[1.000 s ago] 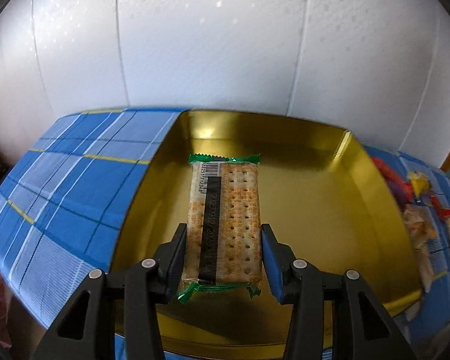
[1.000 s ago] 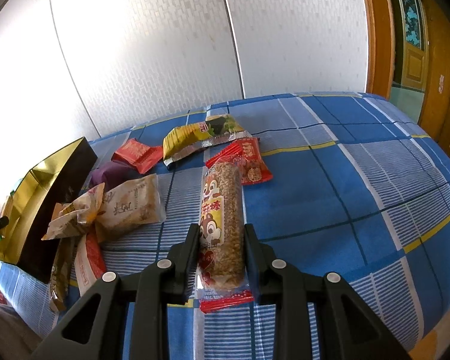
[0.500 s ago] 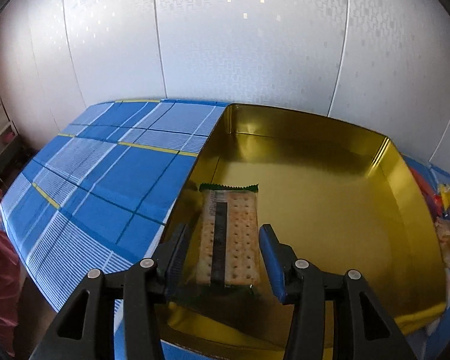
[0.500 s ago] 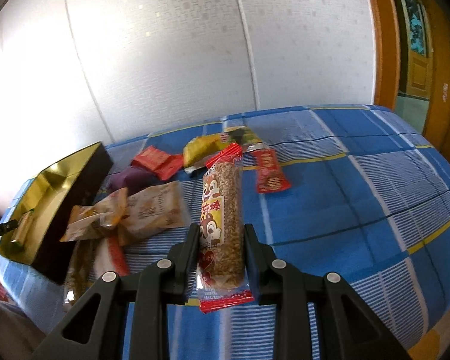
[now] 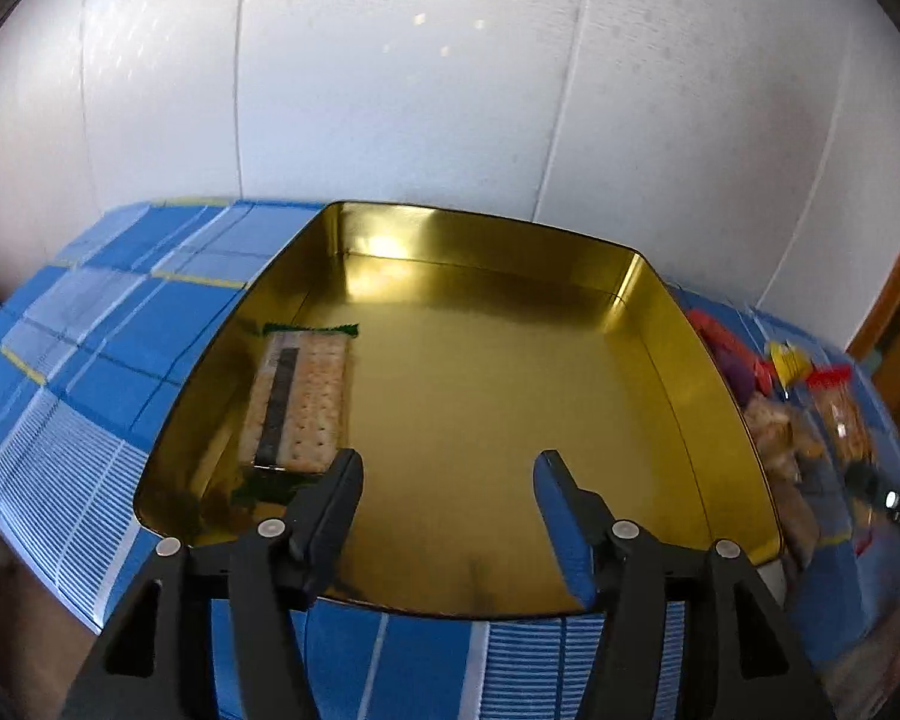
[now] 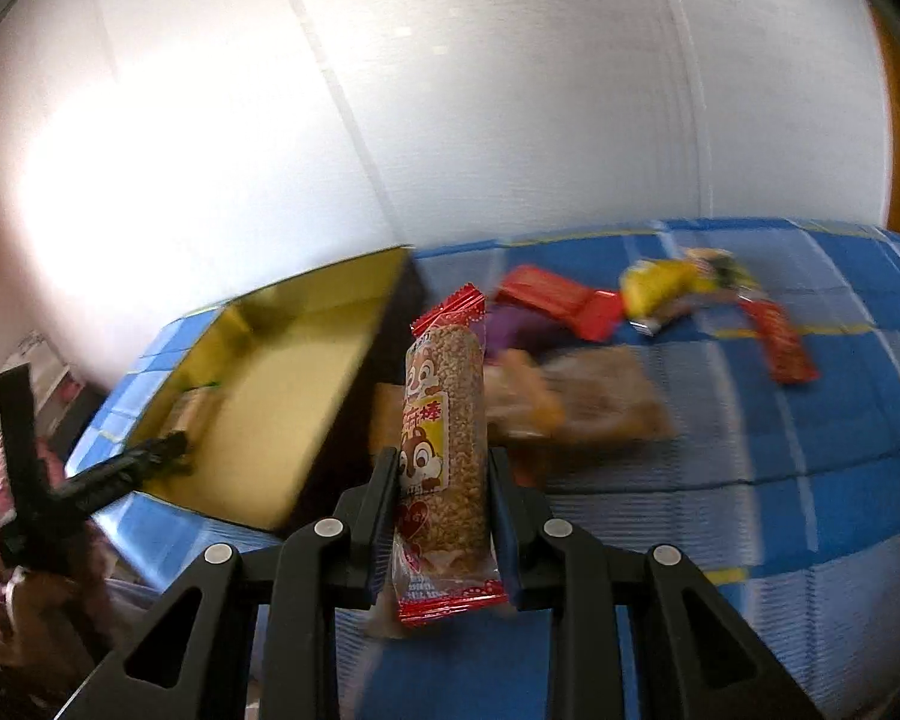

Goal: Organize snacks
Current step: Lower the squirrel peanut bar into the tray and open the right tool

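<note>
A cracker packet (image 5: 299, 402) is seen lying flat along the left wall of the gold tin (image 5: 660, 324), on the blue plaid cloth (image 5: 90, 372). The left gripper (image 5: 448, 489) is shown over the tin, its jaws opening with nothing between them. A sesame bar packet (image 6: 447, 420) is held clamped, upright, by the right gripper (image 6: 444, 501) beside the tin, with loose snack packets (image 6: 576, 402) scattered beyond.
</note>
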The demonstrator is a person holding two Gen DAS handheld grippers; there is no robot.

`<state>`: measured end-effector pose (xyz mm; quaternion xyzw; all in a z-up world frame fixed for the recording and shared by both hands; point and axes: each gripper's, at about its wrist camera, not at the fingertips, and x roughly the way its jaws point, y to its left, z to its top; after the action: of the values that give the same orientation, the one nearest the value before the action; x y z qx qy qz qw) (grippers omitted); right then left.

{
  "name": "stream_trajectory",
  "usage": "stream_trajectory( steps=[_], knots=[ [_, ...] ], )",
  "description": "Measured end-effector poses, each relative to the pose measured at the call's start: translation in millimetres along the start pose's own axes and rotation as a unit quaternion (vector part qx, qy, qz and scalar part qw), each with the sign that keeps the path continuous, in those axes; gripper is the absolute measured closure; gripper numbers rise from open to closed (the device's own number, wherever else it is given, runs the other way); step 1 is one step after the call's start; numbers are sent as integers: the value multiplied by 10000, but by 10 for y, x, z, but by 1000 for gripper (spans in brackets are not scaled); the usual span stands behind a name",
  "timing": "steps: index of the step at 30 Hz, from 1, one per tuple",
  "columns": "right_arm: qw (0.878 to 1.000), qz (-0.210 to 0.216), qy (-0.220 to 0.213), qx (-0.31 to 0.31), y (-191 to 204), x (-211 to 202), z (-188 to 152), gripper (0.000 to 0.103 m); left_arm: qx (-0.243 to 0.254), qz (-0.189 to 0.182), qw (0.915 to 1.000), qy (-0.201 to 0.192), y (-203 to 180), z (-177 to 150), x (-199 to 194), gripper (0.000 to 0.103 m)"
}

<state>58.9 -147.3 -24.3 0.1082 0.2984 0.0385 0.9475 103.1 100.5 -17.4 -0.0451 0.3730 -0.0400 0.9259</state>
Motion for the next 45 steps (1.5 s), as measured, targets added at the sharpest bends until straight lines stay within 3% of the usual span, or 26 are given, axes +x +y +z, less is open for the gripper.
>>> stream_trajectory(
  steps=[11,31,40,45],
  knots=[
    [9987,426,149,-256,604,295,152,75,-92,-129,9999,-45,45,-48,-51,40],
    [9990,56,316,-323,739,708,236,73,-560,153,9980,-248,266,-94,-184,40],
    [9994,16,160,-312,642,613,264,73,-622,160,9977,-225,294,-95,-158,40],
    [9996,-10,178,-220,501,521,256,73,-623,151,9977,-238,274,-91,-165,35]
  ],
)
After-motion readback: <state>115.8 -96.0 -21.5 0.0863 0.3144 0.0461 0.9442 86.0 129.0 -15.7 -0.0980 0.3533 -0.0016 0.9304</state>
